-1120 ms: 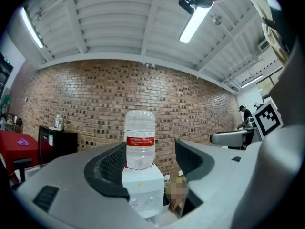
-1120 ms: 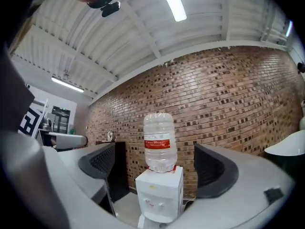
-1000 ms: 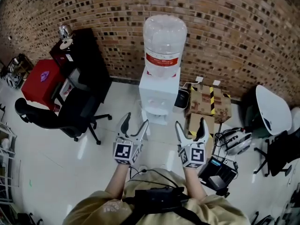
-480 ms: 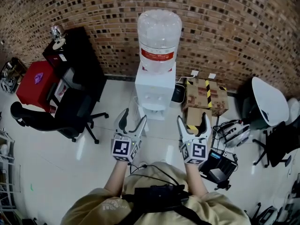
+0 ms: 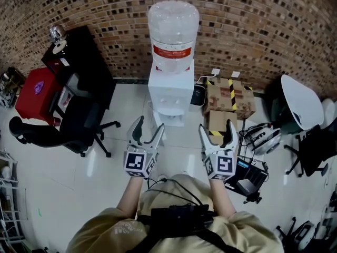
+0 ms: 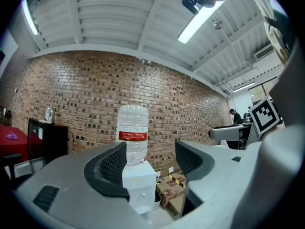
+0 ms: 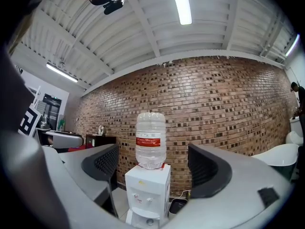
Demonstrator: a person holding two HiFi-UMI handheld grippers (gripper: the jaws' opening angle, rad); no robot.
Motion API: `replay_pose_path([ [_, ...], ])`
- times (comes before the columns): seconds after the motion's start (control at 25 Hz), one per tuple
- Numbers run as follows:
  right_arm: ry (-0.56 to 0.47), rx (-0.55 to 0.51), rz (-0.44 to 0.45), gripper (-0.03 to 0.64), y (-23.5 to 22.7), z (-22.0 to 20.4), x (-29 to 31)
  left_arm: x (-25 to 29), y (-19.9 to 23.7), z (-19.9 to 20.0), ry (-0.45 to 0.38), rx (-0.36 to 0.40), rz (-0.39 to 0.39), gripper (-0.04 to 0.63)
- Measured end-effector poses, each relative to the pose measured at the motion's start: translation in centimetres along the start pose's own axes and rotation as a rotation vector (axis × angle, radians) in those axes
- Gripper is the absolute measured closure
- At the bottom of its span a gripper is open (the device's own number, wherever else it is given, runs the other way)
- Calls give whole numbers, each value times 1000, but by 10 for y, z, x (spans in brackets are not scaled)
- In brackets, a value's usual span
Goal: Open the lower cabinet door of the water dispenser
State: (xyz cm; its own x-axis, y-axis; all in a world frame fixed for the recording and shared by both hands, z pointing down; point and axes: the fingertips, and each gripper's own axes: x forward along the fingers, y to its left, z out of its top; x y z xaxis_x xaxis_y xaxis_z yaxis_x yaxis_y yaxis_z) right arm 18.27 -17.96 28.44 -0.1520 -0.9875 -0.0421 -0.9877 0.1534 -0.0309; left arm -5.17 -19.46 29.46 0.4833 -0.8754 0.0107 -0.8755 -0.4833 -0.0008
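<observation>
The white water dispenser (image 5: 169, 93) stands on the floor against the brick wall, with a clear bottle (image 5: 173, 26) with a red label on top. Both grippers are held level in front of me, a good way short of it. My left gripper (image 5: 148, 127) is open with nothing between its jaws. My right gripper (image 5: 216, 129) is open and empty too. The dispenser (image 6: 138, 185) shows between the left jaws in the left gripper view. In the right gripper view the dispenser (image 7: 148, 191) shows its taps, and its lower door is hidden behind the gripper body.
Left of the dispenser stand a black desk (image 5: 79, 57), a black office chair (image 5: 63, 130) and a red cabinet (image 5: 37, 91). Cardboard boxes (image 5: 227, 98) lie right of it. Cables and black equipment (image 5: 247, 175) lie by my right gripper, with a white chair (image 5: 301, 101) beyond.
The head view has shifted, so the dispenser now sits higher and further left in it. Both grippers keep nearly the same pose and stay open.
</observation>
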Motion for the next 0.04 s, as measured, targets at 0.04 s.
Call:
replay_pose_path([
  [0.04,-1,0,0,141,-1,1,0,1,0,0,-1,-1,-1,276],
])
